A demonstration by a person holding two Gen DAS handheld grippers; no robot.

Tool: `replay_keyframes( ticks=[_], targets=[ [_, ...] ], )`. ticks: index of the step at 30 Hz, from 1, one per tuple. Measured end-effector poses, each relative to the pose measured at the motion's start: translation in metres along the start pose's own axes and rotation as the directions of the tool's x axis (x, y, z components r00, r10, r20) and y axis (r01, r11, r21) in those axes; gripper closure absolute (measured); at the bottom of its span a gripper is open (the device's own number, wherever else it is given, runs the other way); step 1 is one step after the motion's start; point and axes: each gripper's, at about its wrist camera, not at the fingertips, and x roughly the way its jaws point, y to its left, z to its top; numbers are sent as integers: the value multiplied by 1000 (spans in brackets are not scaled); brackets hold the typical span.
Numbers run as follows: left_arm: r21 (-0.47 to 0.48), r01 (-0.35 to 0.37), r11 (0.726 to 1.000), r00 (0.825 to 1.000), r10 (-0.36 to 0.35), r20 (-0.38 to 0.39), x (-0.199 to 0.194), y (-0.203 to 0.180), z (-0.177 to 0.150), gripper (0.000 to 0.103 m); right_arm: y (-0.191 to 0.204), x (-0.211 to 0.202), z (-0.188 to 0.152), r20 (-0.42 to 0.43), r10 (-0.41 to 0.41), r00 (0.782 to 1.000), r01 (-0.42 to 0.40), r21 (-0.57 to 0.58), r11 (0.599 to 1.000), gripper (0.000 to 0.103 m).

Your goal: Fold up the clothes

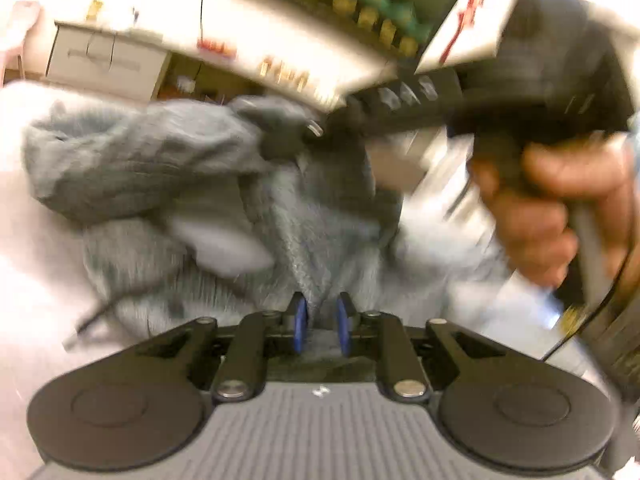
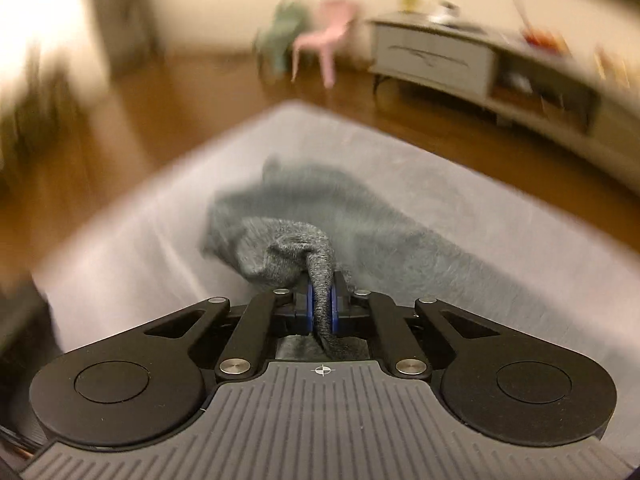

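A grey knitted garment (image 2: 376, 224) lies crumpled on a pale lilac sheet (image 2: 120, 264). My right gripper (image 2: 322, 308) is shut on a bunched fold of it, which rises up between the blue pads. In the left wrist view the same garment (image 1: 140, 168) is lifted at one end by the right gripper (image 1: 310, 130), which a hand (image 1: 540, 208) holds from the right. My left gripper (image 1: 322, 320) sits low over the garment's near part. Its blue pads stand a little apart, with grey fabric in the gap but not pinched.
The sheet-covered surface ends at a corner (image 2: 292, 106) above a brown wooden floor (image 2: 160, 100). Beyond it stand a low grey cabinet (image 2: 440, 56), a pink chair (image 2: 328, 36) and a green chair (image 2: 284, 36). Both views are blurred.
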Motion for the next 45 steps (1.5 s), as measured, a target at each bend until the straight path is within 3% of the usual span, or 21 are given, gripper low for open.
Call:
replay_keyframes(
  ticks=[3,6,8,10,13,14,16,18,19,20,22,23,24,25,29,33,37,39,40,42,45],
  targets=[
    [-57,49,997,996,-45,79,-18,14,11,76,-38,-14,-6,71,156,985,-170,255,952,103],
    [-212,145,967,979,-110,170,-20,44,15,71,-64,-19,-19,148,280,948,-317,435,843,103],
    [-331,176,927,971,-108,215,-11,68,23,66,-69,-19,-31,183,335,924,-381,497,780,103],
    [-418,199,886,959,-89,268,-7,86,33,67,-67,-19,-42,204,358,911,-411,523,747,103],
    [-468,223,855,927,-37,373,-17,99,48,80,-60,-20,-54,230,383,895,-444,542,713,103],
    [-465,246,850,905,-29,425,-27,100,55,82,-56,-21,-55,243,399,884,-465,542,700,103],
    [-405,271,873,853,-22,522,-52,93,76,82,-48,-22,-56,269,430,862,-504,542,672,103],
    [-330,271,904,827,-43,561,-61,86,110,81,-38,-18,-51,281,435,855,-516,539,666,103],
    [-291,268,918,816,-56,575,-64,82,129,76,-36,-13,-48,259,365,895,-447,531,720,103],
    [-267,238,934,829,-52,557,-62,80,146,72,-34,-8,-44,237,291,927,-374,522,767,103],
    [-276,66,959,887,70,456,-54,71,160,75,-32,4,-38,189,125,974,-206,501,841,103],
    [-254,22,967,905,89,416,-54,67,156,75,-38,11,-40,122,-7,992,-57,515,855,103],
    [-221,0,975,920,87,381,-55,64,148,75,-47,17,-45,73,-89,993,37,528,848,103],
    [-188,-21,982,934,86,346,-56,61,140,74,-56,19,-51,57,-106,993,58,543,838,103],
    [-25,-73,997,986,76,146,-43,39,74,72,-90,17,-80,73,-33,997,-23,656,754,103],
    [154,-90,984,994,99,-52,1,25,35,72,-108,12,-99,113,28,993,-102,732,674,103],
    [302,-79,950,985,121,-121,49,6,26,72,-115,16,-115,186,195,963,-268,725,634,103],
    [333,-81,940,980,136,-145,64,3,22,75,-111,12,-115,169,186,968,-251,689,680,103],
    [349,-85,933,977,147,-155,71,2,19,96,-110,10,-114,150,168,974,-225,670,707,103],
    [359,-122,925,978,174,-115,52,-1,16,97,-102,6,-108,100,115,988,-152,614,774,99],
    [335,-191,923,977,210,-21,5,-4,14,98,-71,-11,-89,75,93,993,-117,477,871,83]
  ],
)
